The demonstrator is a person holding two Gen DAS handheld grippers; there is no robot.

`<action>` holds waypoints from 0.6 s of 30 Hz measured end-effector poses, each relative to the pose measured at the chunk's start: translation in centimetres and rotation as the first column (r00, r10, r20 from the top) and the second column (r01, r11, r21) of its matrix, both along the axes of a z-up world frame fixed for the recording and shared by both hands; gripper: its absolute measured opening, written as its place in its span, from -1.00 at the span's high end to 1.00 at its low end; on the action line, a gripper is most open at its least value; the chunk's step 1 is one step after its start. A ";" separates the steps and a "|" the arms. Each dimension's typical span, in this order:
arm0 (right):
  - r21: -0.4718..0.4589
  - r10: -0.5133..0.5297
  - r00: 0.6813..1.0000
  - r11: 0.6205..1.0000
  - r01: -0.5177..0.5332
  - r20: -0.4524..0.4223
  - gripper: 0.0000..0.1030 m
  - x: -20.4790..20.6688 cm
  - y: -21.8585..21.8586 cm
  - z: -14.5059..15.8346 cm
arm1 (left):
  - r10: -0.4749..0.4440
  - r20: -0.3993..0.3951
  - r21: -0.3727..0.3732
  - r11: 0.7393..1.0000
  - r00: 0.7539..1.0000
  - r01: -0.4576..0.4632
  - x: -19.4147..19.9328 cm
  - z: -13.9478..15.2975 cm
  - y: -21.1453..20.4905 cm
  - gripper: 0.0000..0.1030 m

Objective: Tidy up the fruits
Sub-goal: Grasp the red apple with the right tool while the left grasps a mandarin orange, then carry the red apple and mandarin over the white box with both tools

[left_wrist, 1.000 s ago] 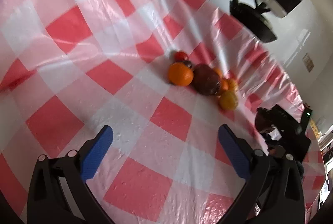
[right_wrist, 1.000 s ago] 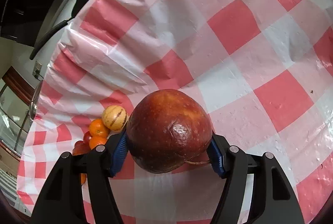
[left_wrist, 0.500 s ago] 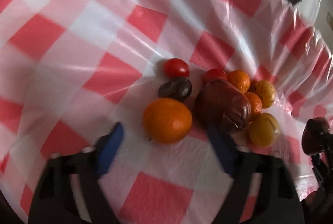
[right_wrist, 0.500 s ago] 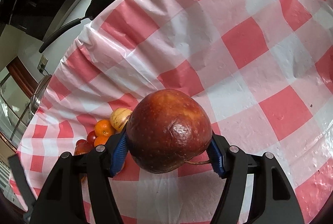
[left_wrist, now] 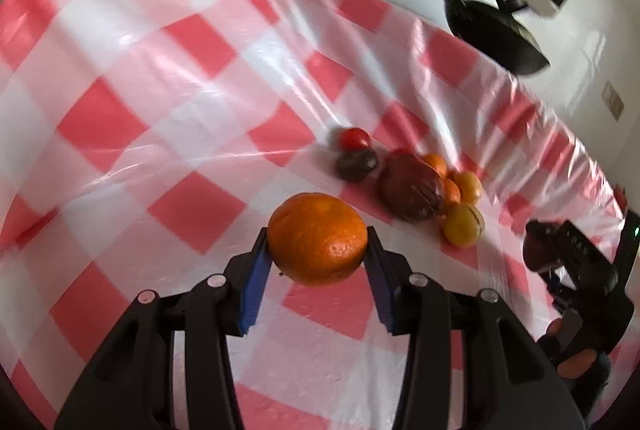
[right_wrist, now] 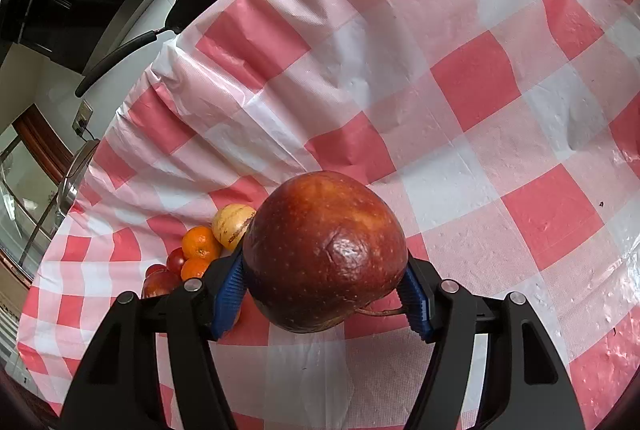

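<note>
Left claw (left_wrist: 318,262) has its two blue pads pressed on either side of an orange (left_wrist: 317,239), gripping it across its widest part and holding it above the checked cloth on the desk (left_wrist: 120,118). Judging by its pebbled skin, the orange should be firm, moderately heavy and not very slippery, so a hold at the middle looks sound; a hold nearer the top or bottom would likely let the round fruit squirt out. Beyond it, toward the far right edge of the desk, lies a cluster of fruit: a small red tomato (left_wrist: 355,138), a dark wrinkled fruit (left_wrist: 356,165) just beside it, a large dark red apple (left_wrist: 412,187), small oranges and two yellowish fruits (left_wrist: 463,225) touching one another. This view is blurred, so finer detail cannot be told. A black pan (left_wrist: 496,34) sits past the far edge. Seen from the right wrist, the right claw (right_wrist: 324,294) is closed on a big red apple (right_wrist: 325,250), pads at its broad flanks, stem pointing to the right. Its skin looks smooth and waxy with a bruised, wrinkled patch facing the camera; I judge it heavy, hard but bruise-prone, so moderate pressure on the sound sides suits it. The cluster of fruit (right_wrist: 200,246) shows behind it toward the left edge of the desk.
</note>
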State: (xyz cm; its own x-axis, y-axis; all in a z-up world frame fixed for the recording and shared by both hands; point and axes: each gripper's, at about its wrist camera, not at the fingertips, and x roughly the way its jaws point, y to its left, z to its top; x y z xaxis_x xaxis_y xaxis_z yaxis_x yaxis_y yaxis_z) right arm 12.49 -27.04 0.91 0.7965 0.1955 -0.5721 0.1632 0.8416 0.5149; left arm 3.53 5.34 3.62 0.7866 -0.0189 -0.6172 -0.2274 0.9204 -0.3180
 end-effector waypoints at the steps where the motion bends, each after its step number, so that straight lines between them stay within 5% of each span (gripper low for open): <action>1: 0.001 0.000 1.000 1.000 0.000 0.000 -0.26 0.0 0.0 0.0 | 0.012 0.008 -0.006 1.000 1.000 -0.012 -0.1 -0.1 0.4 0.11; 6: 0.001 0.000 1.000 1.000 0.000 0.000 -0.26 0.0 0.0 0.0 | 0.035 0.006 -0.091 0.995 0.999 -0.034 0.5 -0.9 1.7 0.11; 18: 0.008 0.022 1.000 1.000 -0.022 -0.005 -0.26 0.3 0.2 -0.1 | 0.024 0.040 -0.165 0.986 0.999 -0.017 0.6 -1.3 2.6 0.11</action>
